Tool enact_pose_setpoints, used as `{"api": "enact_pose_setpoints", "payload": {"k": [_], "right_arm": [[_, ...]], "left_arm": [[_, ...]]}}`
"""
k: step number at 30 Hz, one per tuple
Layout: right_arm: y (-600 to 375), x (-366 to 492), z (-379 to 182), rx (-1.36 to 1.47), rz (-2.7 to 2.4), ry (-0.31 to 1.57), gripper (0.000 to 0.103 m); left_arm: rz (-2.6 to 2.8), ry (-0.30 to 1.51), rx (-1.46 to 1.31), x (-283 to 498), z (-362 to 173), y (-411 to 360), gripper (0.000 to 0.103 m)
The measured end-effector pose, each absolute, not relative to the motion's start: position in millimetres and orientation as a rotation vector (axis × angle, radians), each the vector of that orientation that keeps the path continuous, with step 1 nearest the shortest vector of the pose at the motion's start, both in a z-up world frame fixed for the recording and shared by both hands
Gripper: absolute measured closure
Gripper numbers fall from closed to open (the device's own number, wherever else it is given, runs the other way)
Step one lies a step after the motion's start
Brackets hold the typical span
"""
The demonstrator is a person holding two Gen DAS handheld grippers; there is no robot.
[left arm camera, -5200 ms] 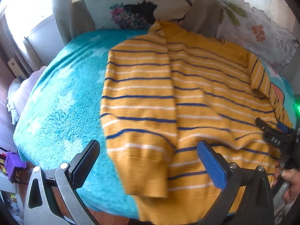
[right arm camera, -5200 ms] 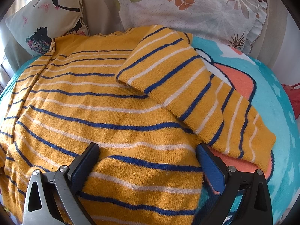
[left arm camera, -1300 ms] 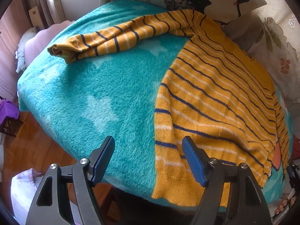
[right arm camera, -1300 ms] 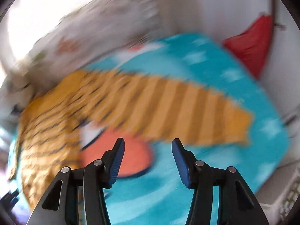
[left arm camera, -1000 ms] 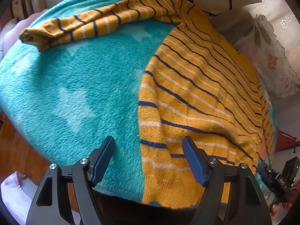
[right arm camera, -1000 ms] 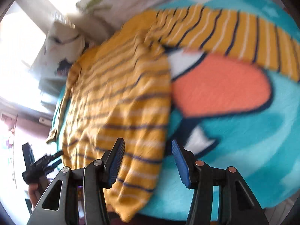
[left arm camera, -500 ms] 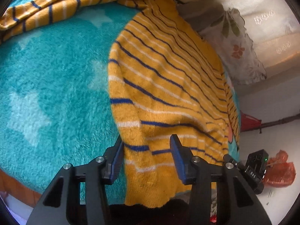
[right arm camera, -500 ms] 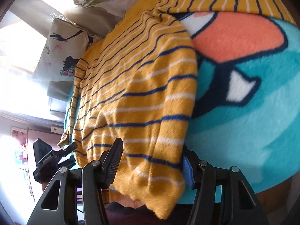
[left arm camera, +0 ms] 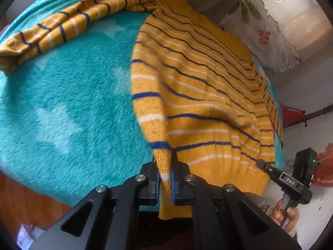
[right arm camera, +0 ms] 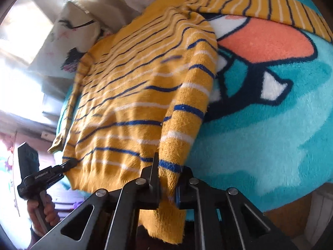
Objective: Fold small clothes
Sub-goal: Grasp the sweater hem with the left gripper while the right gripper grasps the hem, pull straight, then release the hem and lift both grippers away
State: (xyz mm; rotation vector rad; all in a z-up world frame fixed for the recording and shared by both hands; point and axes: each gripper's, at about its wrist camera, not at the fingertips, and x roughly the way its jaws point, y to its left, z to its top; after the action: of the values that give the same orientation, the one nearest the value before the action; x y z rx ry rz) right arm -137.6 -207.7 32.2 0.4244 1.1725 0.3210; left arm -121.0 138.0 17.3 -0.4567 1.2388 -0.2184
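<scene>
A mustard-yellow knitted sweater with navy and white stripes (left arm camera: 199,87) lies spread on a fluffy turquoise blanket with pale stars (left arm camera: 68,104) over the bed, collar at the far end against the floral pillows (left arm camera: 262,33), both sleeves stretched out sideways. The left tongs (left arm camera: 165,179) have just been closing and now pinch the near left hem corner between their blue pads. The right tongs (right arm camera: 167,185) have likewise just closed, clamped on the near right hem corner, which hangs past the bed's near edge
</scene>
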Motion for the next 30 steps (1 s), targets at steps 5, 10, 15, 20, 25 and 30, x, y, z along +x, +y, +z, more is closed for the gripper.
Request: {"api": "enact_pose_setpoints", "payload": {"k": [5, 10, 15, 20, 25, 30], "right_arm": [[-204.5, -163.6, 35.3, 0.386, 0.373, 1.239, 0.094], [-199.7, -180.5, 16.4, 0.328, 0.353, 1.325, 0.093], [-205.2, -174.2, 17.2, 0.337, 0.303, 1.309, 0.077], [-218.3, -172.3, 38.3, 0.297, 0.249, 1.245, 0.061], [-244.1, -149.8, 52.5, 0.34, 0.162, 1.171, 0.054], [-267.3, -132.8, 52.4, 0.434, 0.116, 1.133, 0.048]], "left_arm": [[-0.219, 1.259, -0.442, -147.7, 28.8, 148.9, 0.096], [-0.176, 1.324, -0.44, -163.1, 10.5, 148.5, 0.095], [-0.111, 1.307, -0.443, -165.3, 15.2, 163.3, 0.08], [-0.042, 1.221, -0.341, -163.4, 44.4, 167.6, 0.053], [0.001, 1.12, -0.219, -156.3, 74.2, 154.8, 0.036], [0.038, 1.059, -0.086, -131.9, 89.4, 127.5, 0.026]]}}
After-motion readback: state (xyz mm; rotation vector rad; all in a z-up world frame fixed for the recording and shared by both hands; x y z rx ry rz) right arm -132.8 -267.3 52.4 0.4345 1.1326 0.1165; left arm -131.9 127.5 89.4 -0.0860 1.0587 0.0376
